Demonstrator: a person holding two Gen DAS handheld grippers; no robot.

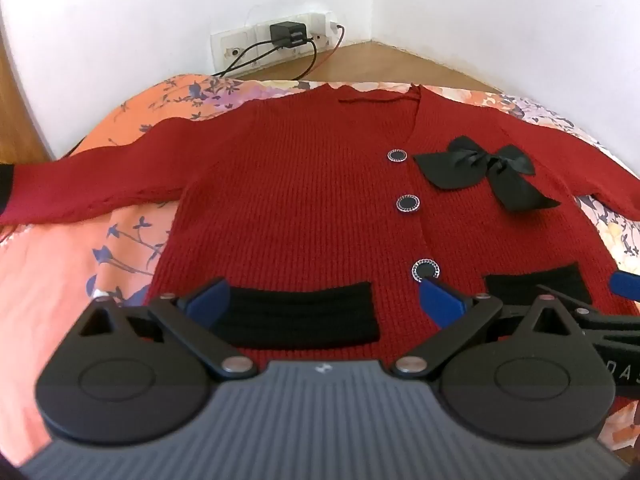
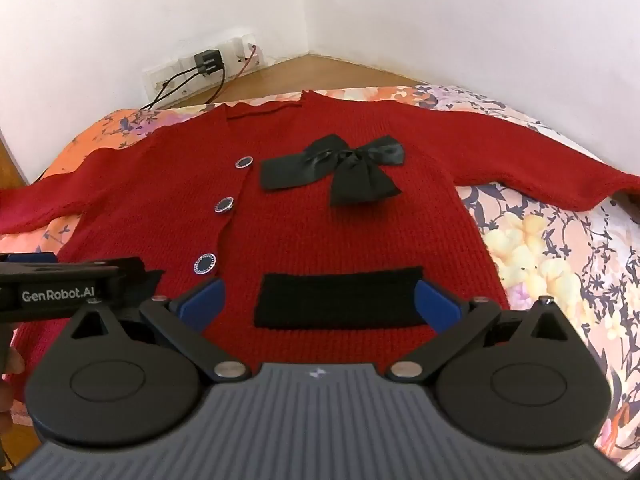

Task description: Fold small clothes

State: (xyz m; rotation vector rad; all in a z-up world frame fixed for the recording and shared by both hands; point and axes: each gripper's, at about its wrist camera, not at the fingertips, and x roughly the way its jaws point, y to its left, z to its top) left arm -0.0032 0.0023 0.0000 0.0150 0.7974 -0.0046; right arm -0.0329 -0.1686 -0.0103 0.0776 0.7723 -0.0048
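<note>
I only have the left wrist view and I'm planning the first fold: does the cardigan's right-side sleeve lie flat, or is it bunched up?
Observer: The right sleeve lies stretched out flat across the floral bedspread, running to the picture's right edge.
Operator: Is the right hand-held gripper open?
Observer: Yes. The right hand-held gripper is open, with its blue fingers on either side of the right black pocket in that view.

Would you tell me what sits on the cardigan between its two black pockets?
Between the left pocket and right pocket runs the red cardigan front, with its lowest button above that gap, clearest in the left wrist view.
</note>
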